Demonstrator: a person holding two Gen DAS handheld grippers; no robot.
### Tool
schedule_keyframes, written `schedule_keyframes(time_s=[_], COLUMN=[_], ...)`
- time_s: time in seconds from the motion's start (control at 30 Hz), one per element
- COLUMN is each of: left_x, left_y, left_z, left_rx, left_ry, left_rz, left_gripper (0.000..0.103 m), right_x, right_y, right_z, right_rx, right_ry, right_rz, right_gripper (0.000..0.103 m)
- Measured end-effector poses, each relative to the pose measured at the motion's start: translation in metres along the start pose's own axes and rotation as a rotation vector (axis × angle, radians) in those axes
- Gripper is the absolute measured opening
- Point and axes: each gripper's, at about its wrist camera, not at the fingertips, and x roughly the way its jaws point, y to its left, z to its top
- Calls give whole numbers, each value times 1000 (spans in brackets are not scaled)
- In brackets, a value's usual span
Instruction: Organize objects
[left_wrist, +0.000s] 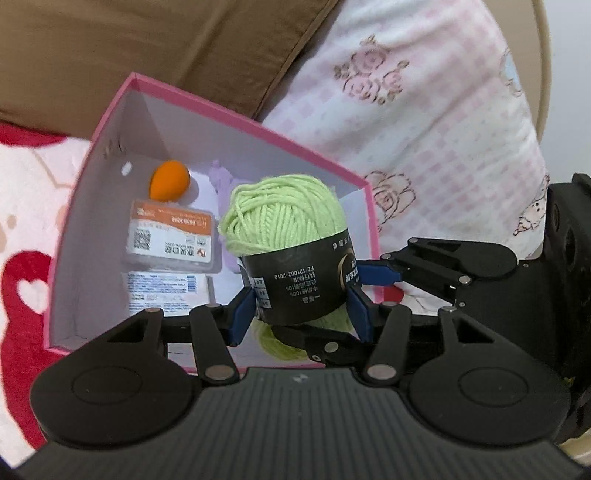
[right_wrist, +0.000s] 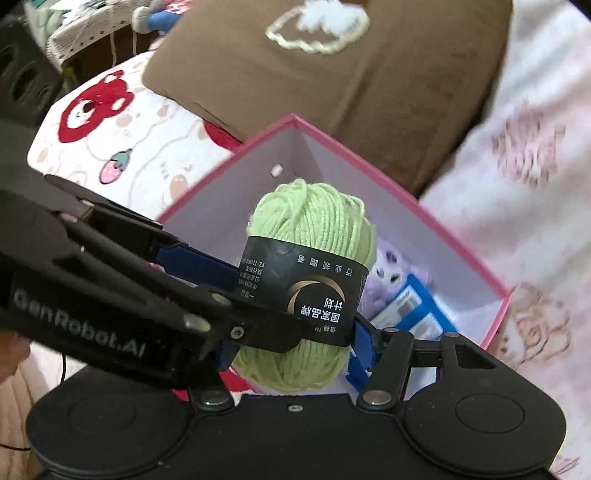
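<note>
A light green yarn ball (left_wrist: 284, 218) with a black paper band hangs over an open pink box (left_wrist: 258, 123) with a white inside. My left gripper (left_wrist: 301, 314) is shut on the band, one blue pad on each side. My right gripper (left_wrist: 328, 306) comes in from the right and grips the same ball, one blue pad on the band and the other finger under the yarn. In the right wrist view the yarn ball (right_wrist: 310, 225) sits between my right gripper (right_wrist: 291, 350) fingers. There the left gripper (right_wrist: 264, 304) crosses from the left, above the pink box (right_wrist: 406, 192).
Inside the box lie an orange ball (left_wrist: 170, 182), a clear case with an orange label (left_wrist: 170, 236), a blue and white packet (left_wrist: 162, 291) and a lilac plush toy (right_wrist: 388, 277). A brown cushion (left_wrist: 147, 55), a pink floral pillow (left_wrist: 424, 129) and a red and white blanket (left_wrist: 22, 221) surround it.
</note>
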Motion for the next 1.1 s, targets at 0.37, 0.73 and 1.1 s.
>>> schedule_keyframes(time_s=[0.37,0.73,1.1], left_x=[40,45,45], left_y=[18,27,27], left_z=[-9,-10,-9], left_rx=[-12,11,70], left_ry=[37,14,-46], left_rz=[10,18,70], left_gripper=[51,51,53], right_x=[44,67,76], right_y=[-28,-44,-49], right_z=[-24,-29,-24], right_rx=[122,37,-111], right_ry=[42,65,130], right_rz=[60,126,194], right_gripper=[65,65,65])
